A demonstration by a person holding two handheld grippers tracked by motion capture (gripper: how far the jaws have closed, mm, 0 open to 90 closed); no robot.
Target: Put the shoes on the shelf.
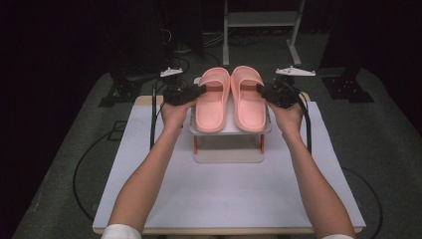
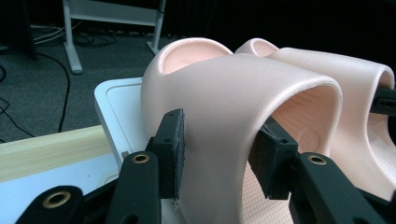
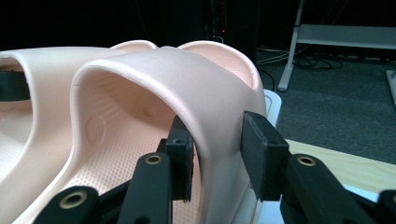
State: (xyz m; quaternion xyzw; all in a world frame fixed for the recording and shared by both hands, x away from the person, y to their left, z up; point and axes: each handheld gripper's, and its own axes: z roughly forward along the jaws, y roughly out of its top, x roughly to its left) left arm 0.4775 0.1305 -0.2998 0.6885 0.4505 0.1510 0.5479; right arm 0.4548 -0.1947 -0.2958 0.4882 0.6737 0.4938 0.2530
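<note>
Nearest the high camera, two forearms reach up the white table (image 1: 224, 194) toward a small white rack (image 1: 230, 130) at its middle. On the rack's top shelf lie two pink slippers side by side, touching, toes toward the person.

Left of the rack, the left gripper (image 1: 198, 92) comes in level at the outer side of the left slipper (image 1: 213, 99). In the left gripper view its jaws straddle the strap wall of that slipper (image 2: 233, 107), one pad (image 2: 176, 154) outside and the other inside the foot opening. The outer pad lies against the wall; the inner one seems just clear of it, so the grip looks loose.

Right of the rack, the right gripper (image 1: 263, 91) meets the outer side of the right slipper (image 1: 248, 97) the same way. In the right gripper view the strap wall (image 3: 196, 88) runs between the jaws, with the inner pad (image 3: 180, 158) touching and a narrow gap at the outer pad.

A metal frame (image 1: 261, 22) stands on the floor well beyond the rack.
</note>
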